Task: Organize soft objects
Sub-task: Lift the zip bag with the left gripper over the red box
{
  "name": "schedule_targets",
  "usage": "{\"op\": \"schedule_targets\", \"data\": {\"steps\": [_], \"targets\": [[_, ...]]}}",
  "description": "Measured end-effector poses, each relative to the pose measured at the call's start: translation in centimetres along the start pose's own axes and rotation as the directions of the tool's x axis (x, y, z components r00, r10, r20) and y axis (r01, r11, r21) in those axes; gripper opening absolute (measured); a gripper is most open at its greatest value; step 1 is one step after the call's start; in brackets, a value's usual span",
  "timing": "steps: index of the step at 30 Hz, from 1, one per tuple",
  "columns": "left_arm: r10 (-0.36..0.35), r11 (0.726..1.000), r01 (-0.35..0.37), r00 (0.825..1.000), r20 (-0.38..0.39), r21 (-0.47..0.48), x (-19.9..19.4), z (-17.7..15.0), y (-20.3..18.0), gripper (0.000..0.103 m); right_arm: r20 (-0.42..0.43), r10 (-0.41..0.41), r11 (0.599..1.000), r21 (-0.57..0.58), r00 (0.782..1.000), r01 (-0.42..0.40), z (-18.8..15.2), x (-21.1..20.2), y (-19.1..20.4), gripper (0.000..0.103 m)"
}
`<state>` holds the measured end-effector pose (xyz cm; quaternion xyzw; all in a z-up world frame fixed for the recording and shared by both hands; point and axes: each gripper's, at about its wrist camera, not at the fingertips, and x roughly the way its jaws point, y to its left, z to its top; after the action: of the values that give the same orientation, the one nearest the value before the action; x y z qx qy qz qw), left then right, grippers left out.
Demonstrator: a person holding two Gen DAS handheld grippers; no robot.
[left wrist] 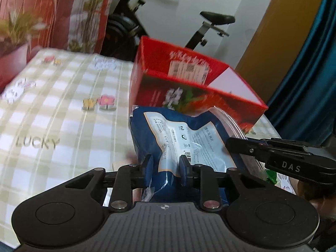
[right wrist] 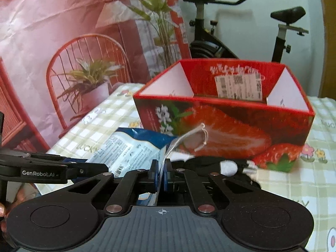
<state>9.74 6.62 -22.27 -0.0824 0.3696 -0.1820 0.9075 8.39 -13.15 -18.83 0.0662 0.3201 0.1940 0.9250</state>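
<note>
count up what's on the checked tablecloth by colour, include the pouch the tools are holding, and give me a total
Blue: 1, the pouch gripped by the left tool and right tool
Red: 1, the strawberry box
Black and white: 1, a soft item in front of the box, too blurred to identify
Total: 3

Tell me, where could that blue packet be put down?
Bare checked tablecloth lies left of the red box. The box's inside shows room too. It is crowded before the box, around the blue packet and black-and-white bundle.
</note>
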Motion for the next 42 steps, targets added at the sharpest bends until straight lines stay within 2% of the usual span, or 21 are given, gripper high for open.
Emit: {"op": "schedule_targets", "data": {"steps": [10,21,26,31,42], "targets": [[-0.015,0.998,0.008,0.995,0.102,0.069,-2.0,4.3,-3.2,0.028,0.122,0.009,0.999,-0.040,0.993,-0.004,4.1,-3.3,-0.9,0.005],[-0.028,0.990,-0.004,0.973,0.229,0.140,-1.8,10.8,-5.9,0.024,0.190,0.022,0.999,-0.049,0.982,-0.012,10.8,-3.7,-3.3,0.005],[-0.038,0.992,0.011,0.974,0.222,0.123,0.3,13.6,-5.3,0.024,0.183,0.027,0.998,-0.063,0.983,-0.016,14.7,-2.0,-5.0,0.005],[-0.022,0.992,-0.001,0.982,0.187,0.123,2.9,15.5,-4.8,0.023,0.160,0.019,0.996,-0.087,0.987,-0.005,16.8,0.7,-6.5,0.005],[0.035,0.991,-0.040,0.999,0.041,0.127,10.1,17.0,-2.8,0.023,0.031,-0.027,0.997,-0.069,0.999,0.029,16.5,8.9,-9.9,0.005]]}}
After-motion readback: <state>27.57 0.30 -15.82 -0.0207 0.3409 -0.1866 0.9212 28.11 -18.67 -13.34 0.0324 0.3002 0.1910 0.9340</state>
